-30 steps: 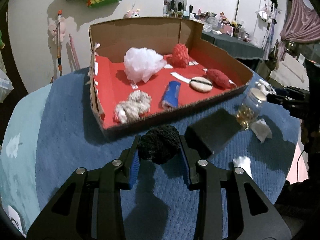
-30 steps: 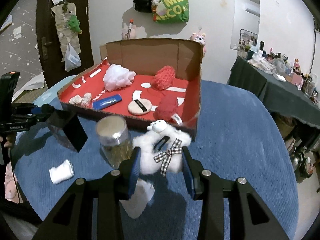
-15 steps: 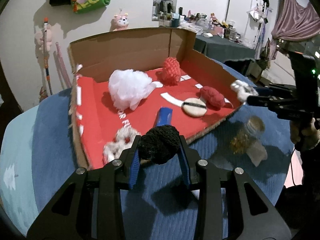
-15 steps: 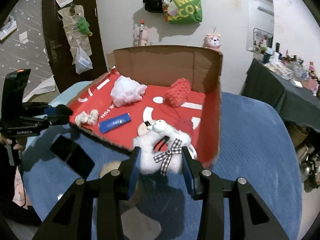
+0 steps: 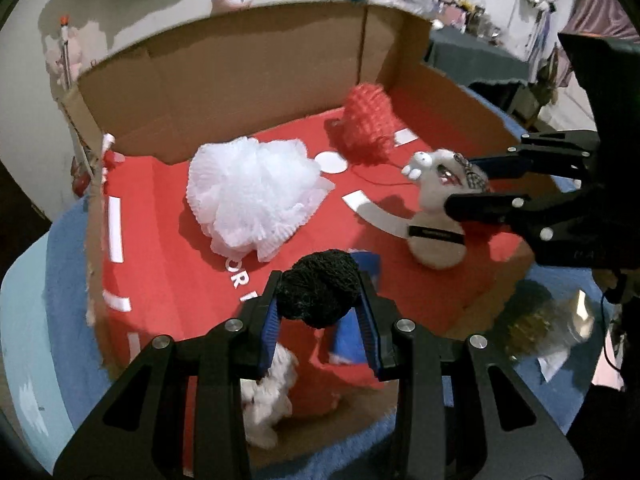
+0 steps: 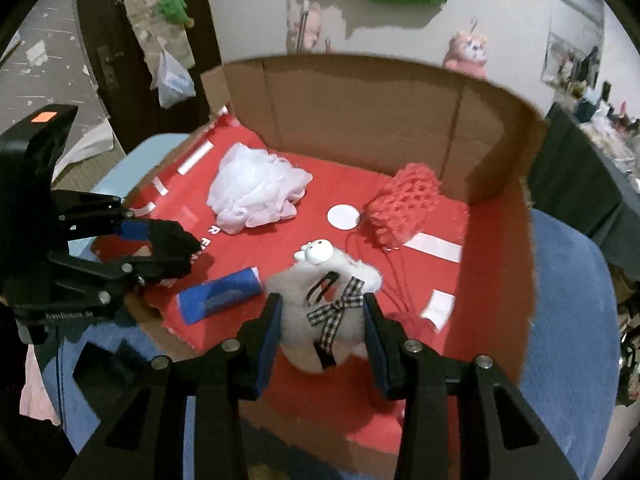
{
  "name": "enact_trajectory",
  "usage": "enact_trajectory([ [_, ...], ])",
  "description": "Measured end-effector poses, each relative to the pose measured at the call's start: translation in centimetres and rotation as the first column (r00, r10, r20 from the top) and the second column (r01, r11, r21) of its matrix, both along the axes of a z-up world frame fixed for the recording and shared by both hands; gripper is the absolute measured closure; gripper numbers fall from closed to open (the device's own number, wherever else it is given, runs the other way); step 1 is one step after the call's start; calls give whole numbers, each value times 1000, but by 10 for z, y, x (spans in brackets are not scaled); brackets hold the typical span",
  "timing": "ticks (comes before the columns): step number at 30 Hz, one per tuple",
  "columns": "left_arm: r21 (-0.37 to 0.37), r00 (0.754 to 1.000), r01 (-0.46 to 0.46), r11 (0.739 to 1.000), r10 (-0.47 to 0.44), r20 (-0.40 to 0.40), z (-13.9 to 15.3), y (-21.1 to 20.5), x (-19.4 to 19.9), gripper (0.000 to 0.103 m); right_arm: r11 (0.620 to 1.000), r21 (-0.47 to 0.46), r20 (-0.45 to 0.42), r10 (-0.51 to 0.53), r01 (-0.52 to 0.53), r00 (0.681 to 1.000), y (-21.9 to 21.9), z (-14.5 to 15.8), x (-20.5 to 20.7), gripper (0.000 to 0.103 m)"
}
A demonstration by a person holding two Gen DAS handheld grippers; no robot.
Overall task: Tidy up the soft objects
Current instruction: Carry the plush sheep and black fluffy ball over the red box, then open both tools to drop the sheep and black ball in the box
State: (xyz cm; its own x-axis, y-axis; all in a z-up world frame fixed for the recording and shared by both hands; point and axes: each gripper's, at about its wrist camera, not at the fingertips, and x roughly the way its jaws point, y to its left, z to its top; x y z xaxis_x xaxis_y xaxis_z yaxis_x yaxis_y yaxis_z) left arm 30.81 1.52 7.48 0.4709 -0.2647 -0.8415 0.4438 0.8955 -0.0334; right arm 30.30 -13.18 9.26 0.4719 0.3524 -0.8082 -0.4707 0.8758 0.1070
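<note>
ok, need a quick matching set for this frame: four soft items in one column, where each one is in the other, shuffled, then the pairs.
Items
1. black mesh ball
2. white fluffy toy with checked bow
3. white bath pouf
4. red knitted pouch

Places
A. lying on the red floor of the box, near the back right corner
B. clamped in the left gripper
C. lying on the red floor, left of the white dot
D. clamped in the right gripper

Pairs: 1-B, 2-D, 3-C, 4-A
</note>
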Motion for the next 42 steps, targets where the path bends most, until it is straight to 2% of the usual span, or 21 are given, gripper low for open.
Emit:
enact_trajectory([
  [5,59,999,-21,998,22,-26,-12,-5,15,70,999,-43,-71,13,-16,997,16,-15,23,61],
  [9,69,999,-35,997,38,-37,-17,-5,21,70,998,-68,-106,7,-14,994,25,-26,35,61],
  [19,102,997,-55,993,60,-45,-26,-4,26,69,994,-107,-125,-15,1,992,33,-37,47,60],
  [21,101,997,-59,993,64,-47,-27,-9,28,66,993,-115,-128,-15,0,992,36,-38,48,60],
  [22,97,997,-60,993,65,-48,-27,-7,30,62,993,-118,-131,-17,2,991,36,-39,49,59],
  [23,88,997,-56,995,60,-48,-27,-7,29,58,993,-118,-131,-18,3,991,38,-39,49,58],
  [25,79,998,-56,995,59,-36,-23,-8,25,37,992,-123,-132,-17,1,991,42,-39,52,55],
  [26,78,998,-53,996,55,-26,-22,-8,24,35,992,-126,-131,-16,-1,991,44,-40,52,50],
  [28,77,999,-46,996,47,-8,-19,-4,21,35,991,-137,-122,-16,-1,992,45,-39,52,43],
  [32,65,999,-52,997,52,-2,-13,-2,16,35,990,-141,-103,-19,5,994,44,-37,49,41],
  [39,34,997,-66,997,65,29,3,0,-3,34,993,-113,-75,-26,17,997,41,-20,37,30],
  [42,11,996,-78,997,78,51,14,-1,-12,29,995,-94,-52,-33,28,998,38,-9,30,22],
])
